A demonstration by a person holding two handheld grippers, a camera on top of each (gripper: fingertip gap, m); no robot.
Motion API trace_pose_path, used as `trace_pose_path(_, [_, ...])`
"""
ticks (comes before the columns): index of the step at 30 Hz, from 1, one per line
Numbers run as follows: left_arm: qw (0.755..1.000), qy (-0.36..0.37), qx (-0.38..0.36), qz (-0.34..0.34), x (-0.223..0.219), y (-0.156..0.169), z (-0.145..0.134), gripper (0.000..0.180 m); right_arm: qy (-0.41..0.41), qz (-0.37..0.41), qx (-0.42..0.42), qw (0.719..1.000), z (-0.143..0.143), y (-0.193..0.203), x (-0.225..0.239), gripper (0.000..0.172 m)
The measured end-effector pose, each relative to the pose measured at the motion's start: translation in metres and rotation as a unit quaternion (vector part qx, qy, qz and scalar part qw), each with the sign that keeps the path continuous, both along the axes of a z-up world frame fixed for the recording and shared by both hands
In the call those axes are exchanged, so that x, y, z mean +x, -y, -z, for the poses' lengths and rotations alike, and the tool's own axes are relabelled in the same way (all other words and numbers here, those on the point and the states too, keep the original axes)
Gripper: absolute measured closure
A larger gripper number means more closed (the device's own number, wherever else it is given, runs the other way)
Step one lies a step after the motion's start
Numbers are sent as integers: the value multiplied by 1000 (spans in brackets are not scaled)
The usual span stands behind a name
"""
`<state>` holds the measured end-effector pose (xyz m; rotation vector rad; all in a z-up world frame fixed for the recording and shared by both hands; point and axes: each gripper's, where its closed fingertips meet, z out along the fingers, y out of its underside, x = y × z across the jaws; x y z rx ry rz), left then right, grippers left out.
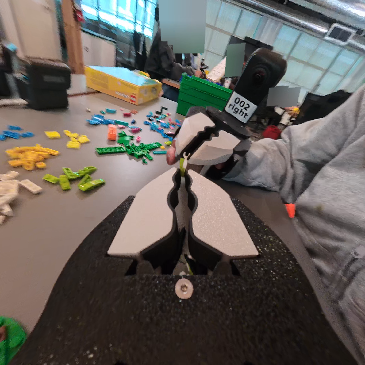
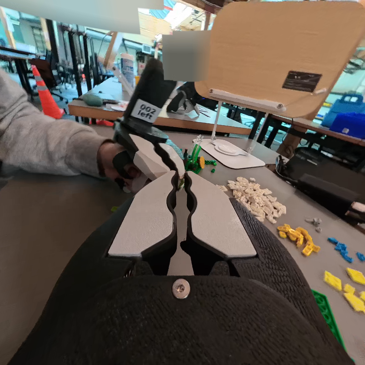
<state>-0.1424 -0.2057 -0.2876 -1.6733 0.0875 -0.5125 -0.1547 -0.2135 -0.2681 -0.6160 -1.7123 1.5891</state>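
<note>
Both tools meet tip to tip: left tool [image 1: 182, 174] pinches a lime piece [image 1: 182, 167], right tool [image 2: 180, 182] clamps its white clip [image 1: 185, 161]. White stickers [image 1: 240, 108] mark each. Yellow box [image 1: 122, 85] lies closed on the tabletop [image 1: 59, 217].

A small toy-brick piece [image 1: 182, 166], a lime-green strip with a thin white clip part against it, stands upright above the grey table [image 1: 59, 227]. Its lower end is pinched in the left gripper [image 1: 182, 173], its upper end in the right gripper [image 1: 184, 156], tip to tip.
</note>
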Motion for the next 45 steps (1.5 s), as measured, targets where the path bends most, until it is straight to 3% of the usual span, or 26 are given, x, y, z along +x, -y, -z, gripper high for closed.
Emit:
trace_pose_path(4, [981,-153,45,-107,-14,-3,-4,158,43,24,-97,994,-8,-9,-8,167])
trace_pose_path(8, [913,-347,97,-193,-14,-2,-15,153,97,8,-218,971,-13,-10,-11,167])
trace_pose_path(12, [865,-425,111,-241,-12,-2,-21,156,132,-15,-297,946,-14,-10,-12,167])
trace_pose_path(15, [852,-440,110,-262,-18,0,-23,159,139,-22,-310,940,-12,-9,-12,167])
trace_pose_path(22, [890,-381,105,-230,-15,-2,-18,171,116,-20,-288,950,-13,-9,-10,167])
trace_pose_path(27, [965,-187,109,-150,-5,-2,-22,171,91,-34,-281,955,-18,-10,-6,168])
trace_pose_path(29, [982,-103,110,-115,-2,0,-26,171,82,-46,-285,954,-21,-10,-3,167])
trace_pose_path(33, [990,-34,113,-77,2,1,-28,177,73,-64,-294,951,-26,-11,1,168])
trace_pose_path(45, [991,-9,123,-49,9,3,-31,175,59,-94,-268,957,-27,0,10,167])
